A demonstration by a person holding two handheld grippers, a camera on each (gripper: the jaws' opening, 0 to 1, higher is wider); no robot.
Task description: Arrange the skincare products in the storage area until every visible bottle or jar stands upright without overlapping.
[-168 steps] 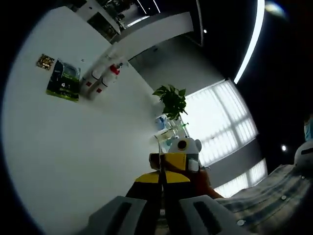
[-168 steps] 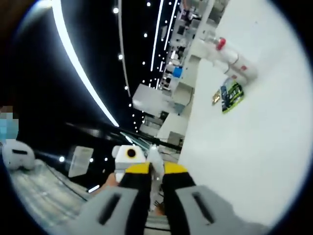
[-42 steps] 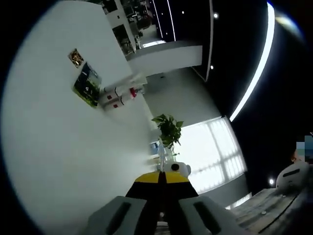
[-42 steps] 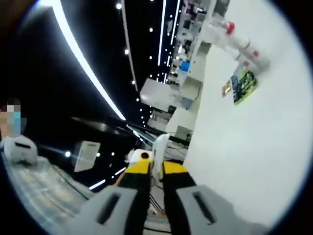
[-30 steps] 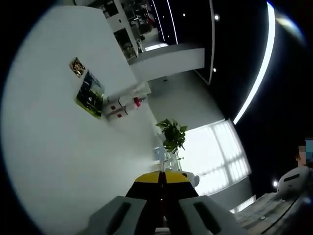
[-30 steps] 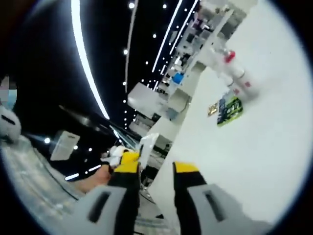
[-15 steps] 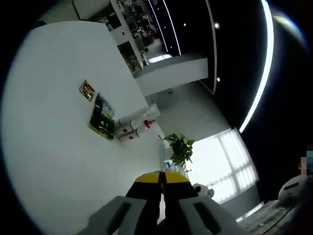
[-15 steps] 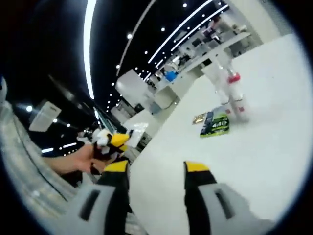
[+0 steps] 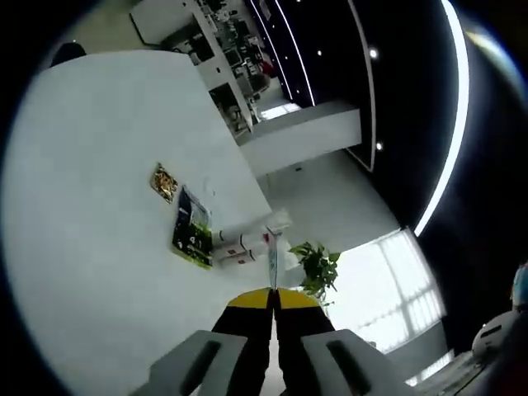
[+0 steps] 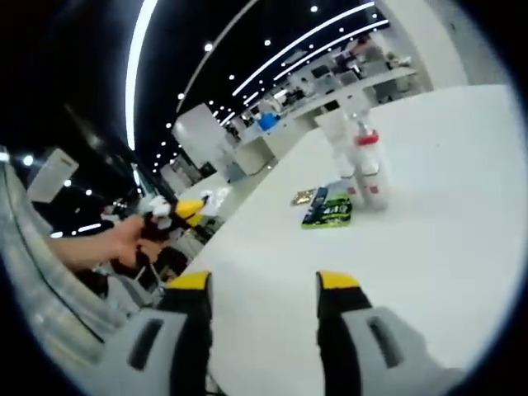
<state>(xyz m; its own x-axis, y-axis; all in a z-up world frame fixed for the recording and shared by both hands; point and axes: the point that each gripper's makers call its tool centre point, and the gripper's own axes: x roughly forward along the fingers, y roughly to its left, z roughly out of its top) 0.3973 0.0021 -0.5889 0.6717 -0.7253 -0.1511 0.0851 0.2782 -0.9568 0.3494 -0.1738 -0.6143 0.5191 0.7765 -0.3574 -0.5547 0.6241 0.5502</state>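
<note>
No text, brand or number is coming through legibly in either view. The green packet (image 9: 192, 240) lying on the white table (image 9: 91, 206) is carrying pale print on its face, but the marks are showing only as blurred specks, too small to read. The two white bottles (image 10: 364, 173) standing just beside it are showing small red label patches, and no letters are resolving on them. The small golden sachet (image 9: 164, 182) near the packet is showing a mottled pattern without readable characters.
</note>
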